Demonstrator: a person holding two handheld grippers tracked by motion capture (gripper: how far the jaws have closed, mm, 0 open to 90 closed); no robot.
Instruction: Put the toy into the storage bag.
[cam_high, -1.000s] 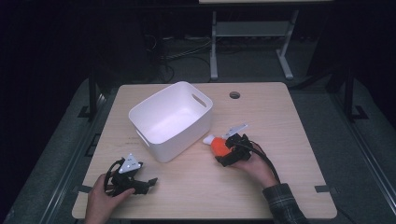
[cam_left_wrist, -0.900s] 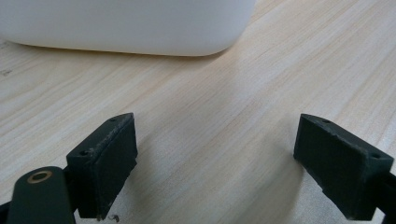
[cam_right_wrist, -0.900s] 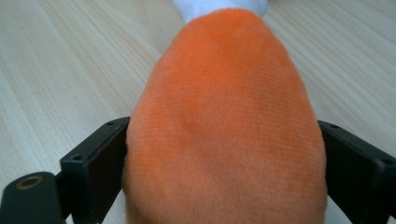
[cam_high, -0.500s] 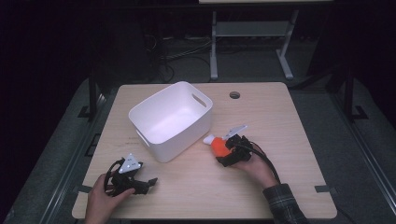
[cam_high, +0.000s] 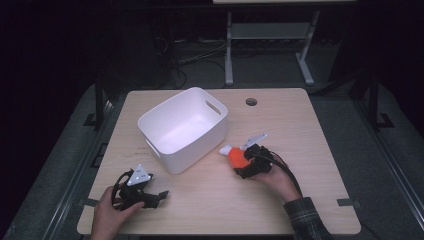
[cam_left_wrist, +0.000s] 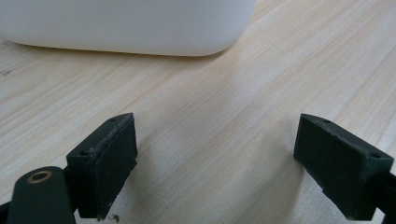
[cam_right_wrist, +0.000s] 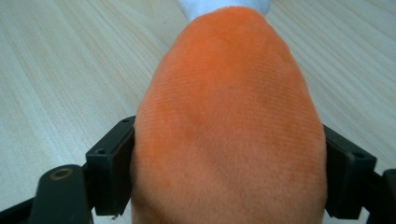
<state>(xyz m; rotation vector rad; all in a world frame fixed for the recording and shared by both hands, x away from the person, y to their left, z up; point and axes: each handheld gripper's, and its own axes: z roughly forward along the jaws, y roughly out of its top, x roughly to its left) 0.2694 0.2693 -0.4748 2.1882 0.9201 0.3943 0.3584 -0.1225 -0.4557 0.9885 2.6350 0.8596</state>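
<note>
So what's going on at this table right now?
A person is working with a handheld gripper in each hand at a wooden table. The right gripper has an orange and white plush toy between its jaws, which have just been closing and now press on both of its sides; the toy lies on the table just right of the white bin. The left gripper rests near the front edge with its jaws open and nothing between them. The bin looks empty.

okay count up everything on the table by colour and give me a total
White: 1, the bin
Orange with a white tip: 1, the plush toy, between the right claw's jaws
Black: 2, the left claw and the right claw
Total: 4
</note>
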